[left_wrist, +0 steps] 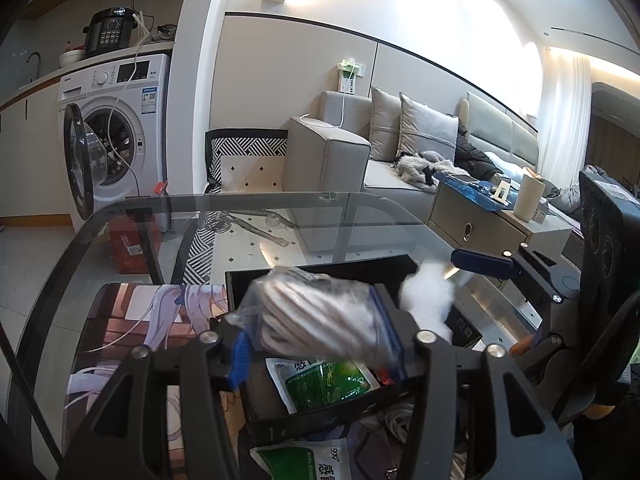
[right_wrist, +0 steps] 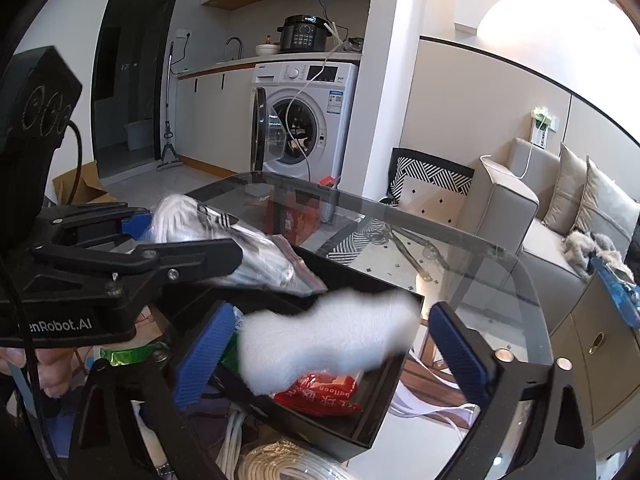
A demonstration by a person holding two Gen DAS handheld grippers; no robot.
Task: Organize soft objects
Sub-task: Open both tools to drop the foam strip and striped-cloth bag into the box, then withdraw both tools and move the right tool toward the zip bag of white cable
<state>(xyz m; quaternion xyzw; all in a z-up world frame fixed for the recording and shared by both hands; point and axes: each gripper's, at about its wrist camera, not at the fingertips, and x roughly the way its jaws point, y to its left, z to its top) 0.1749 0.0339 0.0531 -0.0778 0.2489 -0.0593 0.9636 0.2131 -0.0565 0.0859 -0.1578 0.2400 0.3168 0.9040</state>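
left gripper [left_wrist: 316,344] jaws apart around bag [left_wrist: 320,320]; right gripper [right_wrist: 332,356] jaws wide, wad [right_wrist: 320,340] between

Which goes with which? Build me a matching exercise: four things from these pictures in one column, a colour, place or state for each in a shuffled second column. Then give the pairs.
Things:
1. zip bag
2. fluffy piece
3. balloon packet
4. washing machine door

Descriptions:
A. swung open
B. red, lying inside the black box
C. clear, with coiled cord inside
D. white, blurred, above the box

Pairs: 1-C, 2-D, 3-B, 4-A
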